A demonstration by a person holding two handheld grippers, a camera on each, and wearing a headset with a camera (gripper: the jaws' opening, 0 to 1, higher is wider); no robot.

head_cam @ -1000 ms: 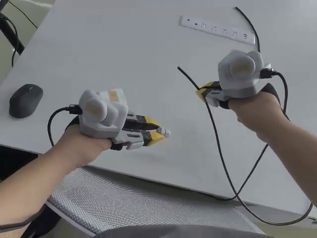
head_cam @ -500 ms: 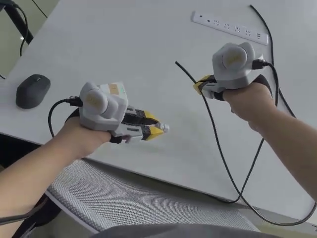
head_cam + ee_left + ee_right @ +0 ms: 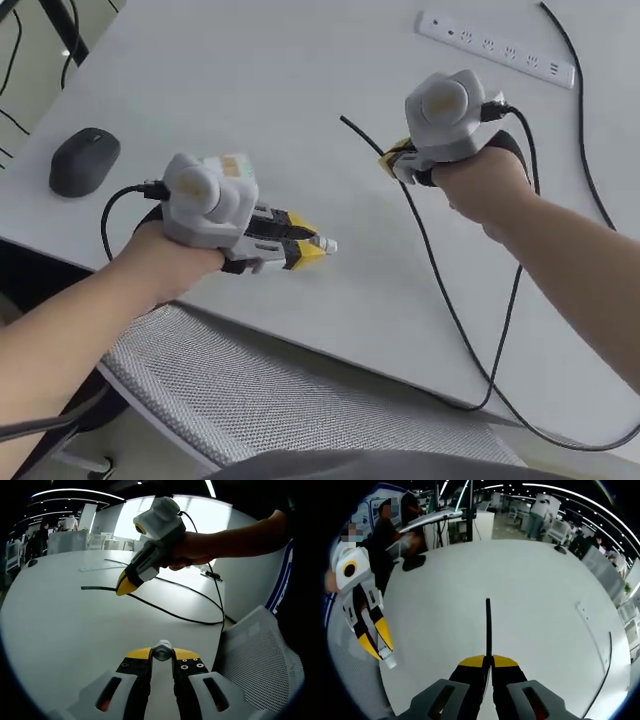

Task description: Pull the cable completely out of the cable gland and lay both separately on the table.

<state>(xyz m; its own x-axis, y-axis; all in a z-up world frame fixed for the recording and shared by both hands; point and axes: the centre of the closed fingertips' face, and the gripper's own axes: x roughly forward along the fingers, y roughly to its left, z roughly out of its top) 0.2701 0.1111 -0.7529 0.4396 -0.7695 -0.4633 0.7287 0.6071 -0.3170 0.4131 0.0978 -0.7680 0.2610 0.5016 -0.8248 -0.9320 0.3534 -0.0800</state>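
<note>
Black cable (image 3: 488, 625) in R claw (image 3: 489, 659), round gland (image 3: 162, 648) in L claw (image 3: 162, 654).

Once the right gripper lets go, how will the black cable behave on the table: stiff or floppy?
Likely stiff over short spans: the cable tip juts straight from the right gripper without drooping. Over its long run it looks limp, curving across the table and off the edge. That hanging part may drag it.

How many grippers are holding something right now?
2. The left gripper, near the table edge, clamps the cable gland; the right gripper, farther back, clamps the black cable.
</note>
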